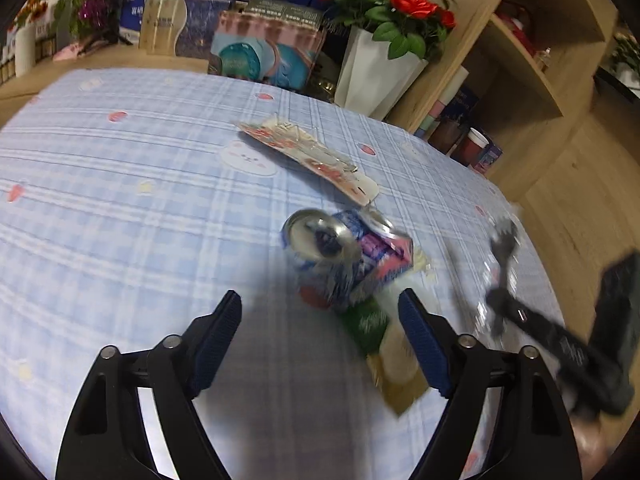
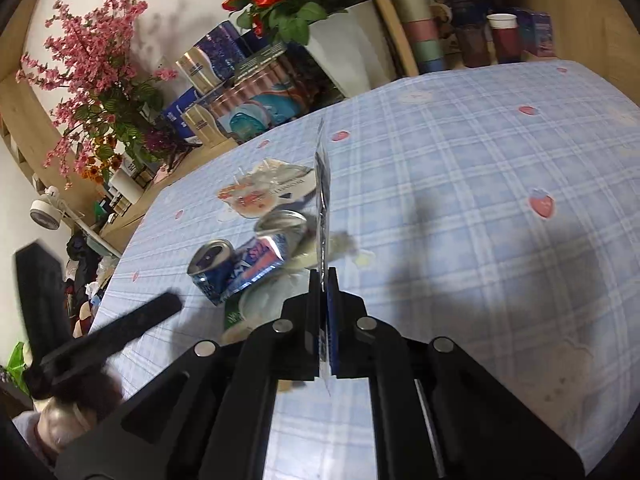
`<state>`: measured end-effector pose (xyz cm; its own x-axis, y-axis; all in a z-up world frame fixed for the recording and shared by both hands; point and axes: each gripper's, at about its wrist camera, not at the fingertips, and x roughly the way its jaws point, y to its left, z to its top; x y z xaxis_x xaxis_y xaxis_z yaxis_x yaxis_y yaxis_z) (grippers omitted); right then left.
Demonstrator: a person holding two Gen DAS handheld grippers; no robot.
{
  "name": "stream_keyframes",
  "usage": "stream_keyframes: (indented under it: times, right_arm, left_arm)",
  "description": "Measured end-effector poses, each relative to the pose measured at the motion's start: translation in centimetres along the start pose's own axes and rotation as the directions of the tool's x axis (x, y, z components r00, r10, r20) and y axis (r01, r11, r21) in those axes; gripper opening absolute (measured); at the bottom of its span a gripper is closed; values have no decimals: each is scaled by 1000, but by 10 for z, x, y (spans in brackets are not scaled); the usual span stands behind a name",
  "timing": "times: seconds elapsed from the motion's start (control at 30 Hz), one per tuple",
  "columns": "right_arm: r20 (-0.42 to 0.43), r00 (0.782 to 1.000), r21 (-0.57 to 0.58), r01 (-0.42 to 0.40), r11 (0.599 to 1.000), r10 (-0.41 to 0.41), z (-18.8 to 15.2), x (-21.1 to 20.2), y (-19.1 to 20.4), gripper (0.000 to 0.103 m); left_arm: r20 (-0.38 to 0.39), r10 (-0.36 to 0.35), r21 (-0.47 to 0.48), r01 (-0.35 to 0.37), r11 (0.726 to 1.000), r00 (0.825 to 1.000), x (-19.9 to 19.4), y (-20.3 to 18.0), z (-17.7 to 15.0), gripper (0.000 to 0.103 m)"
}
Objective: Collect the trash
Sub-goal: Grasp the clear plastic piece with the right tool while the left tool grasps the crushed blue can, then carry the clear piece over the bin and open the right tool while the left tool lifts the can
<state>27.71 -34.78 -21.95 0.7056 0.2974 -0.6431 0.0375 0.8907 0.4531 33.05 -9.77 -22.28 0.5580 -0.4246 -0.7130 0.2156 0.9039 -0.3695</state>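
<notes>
tbl: blue plaid cloth [image 1: 120,200] | bkgd: rose pot [image 1: 372,68] — shelves [image 1: 520,60], maybe wood

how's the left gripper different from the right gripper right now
The left gripper is open and holds nothing; the right gripper is shut on a thin wrapper. The left gripper hangs just short of the crushed can, while the right gripper holds its wrapper edge-up above the tablecloth, off to the can's side. Both are black with blue pads and point at the same trash pile.
</notes>
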Motion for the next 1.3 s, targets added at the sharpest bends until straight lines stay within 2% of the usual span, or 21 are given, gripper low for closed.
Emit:
stream_keyframes:
  times: [0.17, 0.2, 0.23, 0.3, 0.43, 0.7, 0.83, 1.0, 1.17, 1.3]
  right_arm:
    - [8, 1000, 7, 19, 1000, -19, -5, -13, -10, 7]
    - [8, 1000, 5, 22, 1000, -22, -6, -16, -12, 7]
    - [9, 1000, 4, 24, 1000, -24, -6, -18, -13, 7]
    - [14, 1000, 0, 26, 1000, -26, -7, -22, -14, 7]
    - [27, 999, -16, 27, 999, -27, -8, -31, -10, 7]
    - [55, 998, -40, 12, 999, -10, -14, -50, 4, 7]
    - [67, 998, -46, 6, 999, -2, -16, -62, 13, 7]
    - [81, 997, -79, -11, 997, 17, -24, -82, 27, 7]
    - [69, 997, -111, -22, 994, 29, -38, -99, 40, 7]
    - [73, 997, -145, -30, 989, 41, -48, -115, 51, 7]
  left_arm:
    - [-32, 19, -24, -20, 1000, 999, 31, -3, 14, 69]
    - [-43, 19, -37, -20, 999, 999, 37, -2, 17, 62]
    - [-57, 16, -44, -18, 999, 998, 41, -2, 20, 49]
    - [-64, 23, -40, -26, 999, 998, 46, -3, 23, 48]
    - [-26, 45, -18, -46, 999, 999, 35, -4, 27, 41]
    - [66, 47, 54, -51, 997, 997, -22, -8, 33, 23]
    - [97, 26, 64, -32, 997, 995, -52, -9, 30, 23]
    - [179, 43, 46, -52, 998, 983, -107, -4, 17, 23]
    - [258, 56, 52, -71, 996, 965, -166, -3, -11, 23]
    - [285, 49, 50, -66, 997, 957, -201, -6, -33, 23]
